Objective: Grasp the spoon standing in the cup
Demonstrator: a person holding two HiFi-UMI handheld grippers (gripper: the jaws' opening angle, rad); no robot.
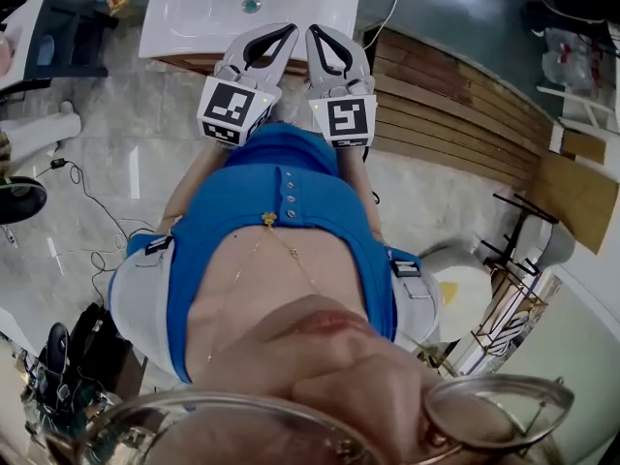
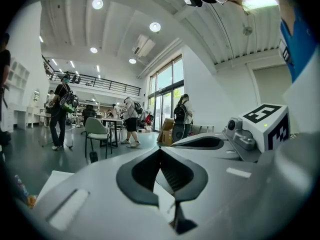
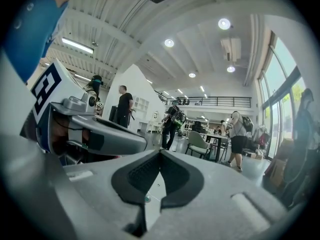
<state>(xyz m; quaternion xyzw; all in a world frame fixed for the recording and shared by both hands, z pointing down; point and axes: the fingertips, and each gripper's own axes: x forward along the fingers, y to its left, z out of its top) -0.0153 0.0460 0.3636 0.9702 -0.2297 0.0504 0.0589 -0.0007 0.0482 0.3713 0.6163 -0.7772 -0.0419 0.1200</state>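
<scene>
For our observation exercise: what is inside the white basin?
Only a drain shows in the white basin; the left claw and right claw cover part of its near rim.

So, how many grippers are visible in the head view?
2: the left gripper and the right gripper, side by side, both shut, tips pointing toward the white basin. None seems hidden.
</scene>
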